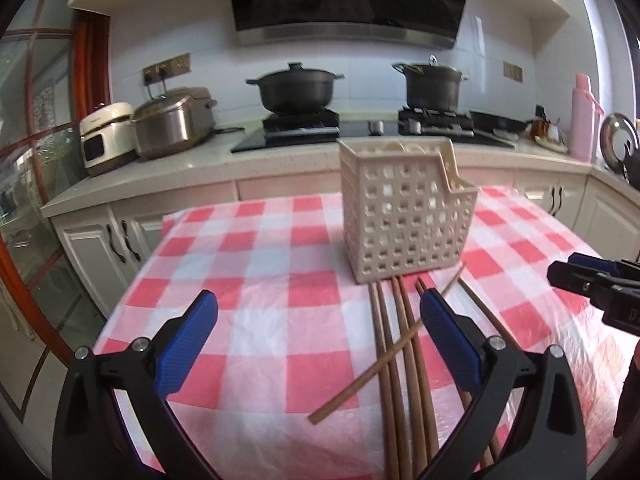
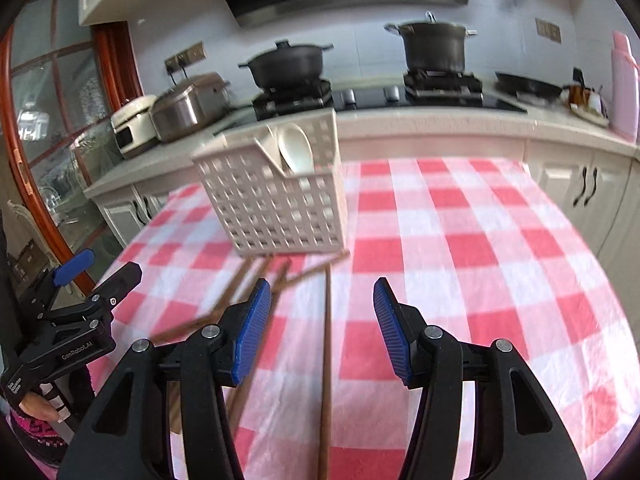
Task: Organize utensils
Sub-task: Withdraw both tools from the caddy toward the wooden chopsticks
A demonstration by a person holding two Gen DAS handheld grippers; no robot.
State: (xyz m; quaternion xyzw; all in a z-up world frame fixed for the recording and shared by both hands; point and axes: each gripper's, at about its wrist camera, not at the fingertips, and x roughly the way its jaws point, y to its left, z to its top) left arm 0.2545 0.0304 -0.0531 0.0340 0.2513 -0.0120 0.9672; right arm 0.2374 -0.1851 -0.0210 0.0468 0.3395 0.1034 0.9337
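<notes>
A cream perforated utensil basket (image 1: 408, 216) stands on the red-and-white checked tablecloth (image 1: 264, 264); it also shows in the right wrist view (image 2: 276, 200) with a white spoon (image 2: 295, 148) in it. Several brown wooden chopsticks (image 1: 400, 360) lie on the cloth in front of the basket, one crossing the others diagonally. My left gripper (image 1: 320, 316) is open and empty, its right finger over the chopsticks. My right gripper (image 2: 322, 308) is open and empty, with one chopstick (image 2: 326, 360) lying between its fingers below it. Other chopsticks (image 2: 240, 292) lie to its left.
Behind the table is a kitchen counter (image 1: 192, 164) with a gas hob, two black pots (image 1: 296, 88), a steel cooker (image 1: 172, 120), a white appliance (image 1: 106, 136) and a pink bottle (image 1: 584, 116). A wood-framed glass door (image 1: 36, 160) is at the left.
</notes>
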